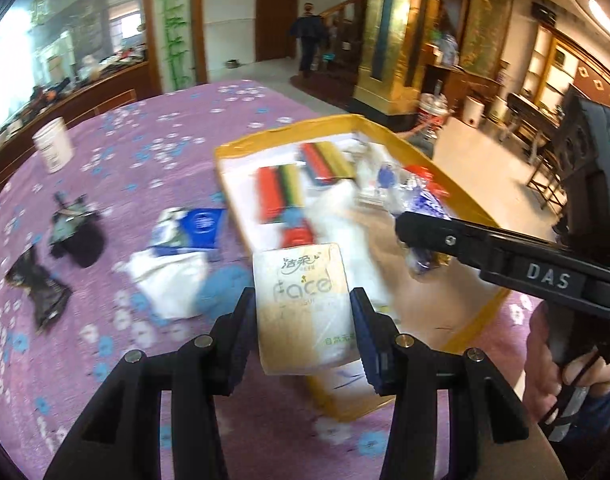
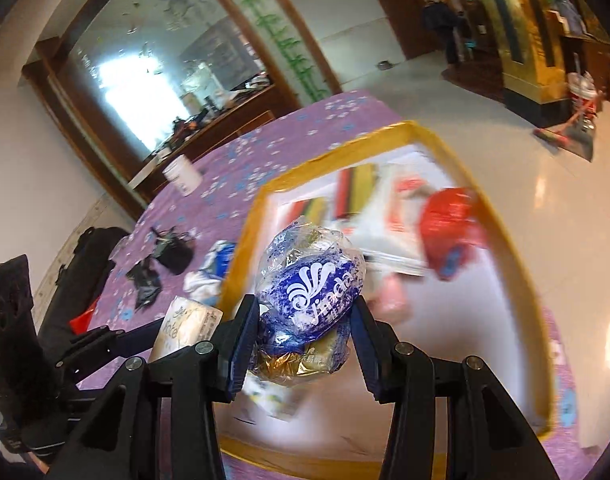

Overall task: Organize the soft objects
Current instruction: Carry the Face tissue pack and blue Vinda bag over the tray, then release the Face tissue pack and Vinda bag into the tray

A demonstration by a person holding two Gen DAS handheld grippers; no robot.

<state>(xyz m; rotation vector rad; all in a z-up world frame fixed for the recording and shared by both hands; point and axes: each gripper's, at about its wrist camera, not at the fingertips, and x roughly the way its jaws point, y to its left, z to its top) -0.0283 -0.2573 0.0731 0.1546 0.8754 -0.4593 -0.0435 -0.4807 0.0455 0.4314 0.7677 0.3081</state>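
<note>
1. The left gripper (image 1: 301,332) is clamped on a cream tissue pack (image 1: 301,312), its two pads pressed to the pack's long sides. The pack hangs over the near-left corner of the yellow-rimmed box (image 1: 471,208).

2. The right gripper (image 2: 305,340) is squeezed around a crinkly blue-and-clear bag (image 2: 309,292) with gold-wrapped pieces inside. The bag is held above the box's near part, inside its rim.

3. Already in the box: striped red, black and yellow items (image 1: 279,196) toward its far side, and a red packet (image 2: 449,224) near its right wall. Much of the interior is motion-blurred.

4. Left of the box, on the purple flowered tablecloth (image 1: 153,136), lie a white-and-blue bundle (image 1: 185,248), dark crumpled items (image 1: 75,232) and, further off, a white tub (image 1: 53,144).

5. Risks, as I judge them:
   - The two grippers sit close over the same box corner, so lowering both together could make them collide.
   - The bag's film is slick and bulging; a loose grip may let it slip out early.
   - The tissue pack overhangs the rim, so releasing now could drop it on the edge and tip it onto the cloth.

6. Readable writing: "Face" and Chinese characters on the tissue pack, a white crest logo with lettering that seems to read "Jinda" on the bag, and "DAS" on the right gripper's body.
</note>
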